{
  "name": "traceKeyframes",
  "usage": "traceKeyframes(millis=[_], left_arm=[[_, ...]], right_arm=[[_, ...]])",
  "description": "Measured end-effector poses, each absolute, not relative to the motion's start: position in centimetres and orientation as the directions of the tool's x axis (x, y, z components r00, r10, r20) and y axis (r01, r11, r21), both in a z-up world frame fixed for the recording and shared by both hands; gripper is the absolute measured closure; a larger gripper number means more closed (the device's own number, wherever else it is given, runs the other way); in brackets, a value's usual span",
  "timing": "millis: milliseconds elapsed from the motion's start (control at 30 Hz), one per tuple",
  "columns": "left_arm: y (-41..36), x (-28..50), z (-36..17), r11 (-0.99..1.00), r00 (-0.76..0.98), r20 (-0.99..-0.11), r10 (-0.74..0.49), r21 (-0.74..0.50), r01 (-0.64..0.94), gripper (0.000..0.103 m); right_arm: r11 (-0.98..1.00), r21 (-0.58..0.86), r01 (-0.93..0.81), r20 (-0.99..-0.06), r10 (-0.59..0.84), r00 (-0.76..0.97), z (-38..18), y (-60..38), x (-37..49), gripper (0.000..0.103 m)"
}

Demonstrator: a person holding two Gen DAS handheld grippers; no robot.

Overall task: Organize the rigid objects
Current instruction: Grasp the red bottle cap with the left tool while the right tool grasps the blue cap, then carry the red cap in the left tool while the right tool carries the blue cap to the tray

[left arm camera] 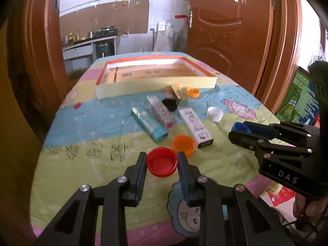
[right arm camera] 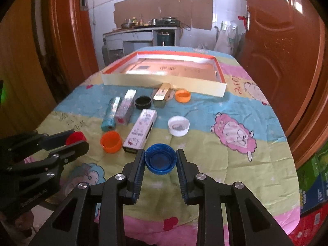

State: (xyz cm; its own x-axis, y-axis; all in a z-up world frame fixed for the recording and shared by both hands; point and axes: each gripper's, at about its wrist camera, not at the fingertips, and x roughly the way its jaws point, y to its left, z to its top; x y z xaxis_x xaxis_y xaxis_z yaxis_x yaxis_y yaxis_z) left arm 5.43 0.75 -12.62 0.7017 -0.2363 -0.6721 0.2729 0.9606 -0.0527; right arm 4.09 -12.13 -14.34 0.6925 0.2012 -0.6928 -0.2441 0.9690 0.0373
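My left gripper [left arm camera: 162,160] is shut on a red cap [left arm camera: 162,162], held above the quilt; it also shows in the right wrist view [right arm camera: 76,141]. My right gripper [right arm camera: 161,161] is shut on a blue cap [right arm camera: 161,161]; it shows in the left wrist view [left arm camera: 238,130] at the right. On the table lie two orange caps [left arm camera: 183,144] [left arm camera: 193,92], a white cap [left arm camera: 214,113], a black cap [left arm camera: 169,104], a white tin [left arm camera: 195,127], a teal tube [left arm camera: 148,126], a patterned box [left arm camera: 162,111] and a gold box [left arm camera: 178,94].
A shallow open cardboard box [left arm camera: 155,86] with an orange rim stands at the far end of the table. Brown doors flank the table. Green and red cartons [right arm camera: 311,184] stand on the floor at the right. The quilt-covered table edge [left arm camera: 123,228] is close below me.
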Motion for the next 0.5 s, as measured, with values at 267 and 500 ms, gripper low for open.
traceKeyframes(millis=[267, 500], left_arm=[[1.2, 6.8, -8.9, 0.963, 0.738, -0.635, -0.230, -0.041, 0.265, 0.073], [1.6, 9.1, -5.9, 0.969, 0.773, -0.601, -0.201, -0.006, 0.247, 0.073]], right_arm=[[0.965, 0.037, -0.258, -0.652, 0.219, 0.726, -11.8, -13.1, 4.6, 0.072], [0.960, 0.011, -0.279, -0.621, 0.226, 0.751, -9.4, -13.7, 5.9, 0.072]])
